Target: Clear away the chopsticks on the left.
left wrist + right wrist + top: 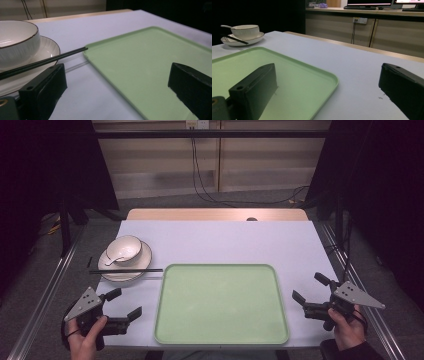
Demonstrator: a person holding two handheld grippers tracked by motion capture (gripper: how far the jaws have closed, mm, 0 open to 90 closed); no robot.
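A pale green tray (222,270) lies empty at the front middle of the table, seen close in both gripper views (150,62) (294,77). Left of it a white bowl (124,248) with a white spoon (111,258) in it sits on a white plate (125,261). Black chopsticks (126,270) lie across the plate's front rim, their tips near the tray's corner (83,49). My left gripper (125,303) is open, low at the tray's left side. At the tray's right side my right gripper (310,288) is open too. Both hold nothing.
The white tabletop (225,240) extends behind the tray to a wooden edge (215,214). Cables (200,180) run on the floor beyond. Metal rails (45,295) flank the table. A cabinet (387,30) with monitors stands behind in the right gripper view.
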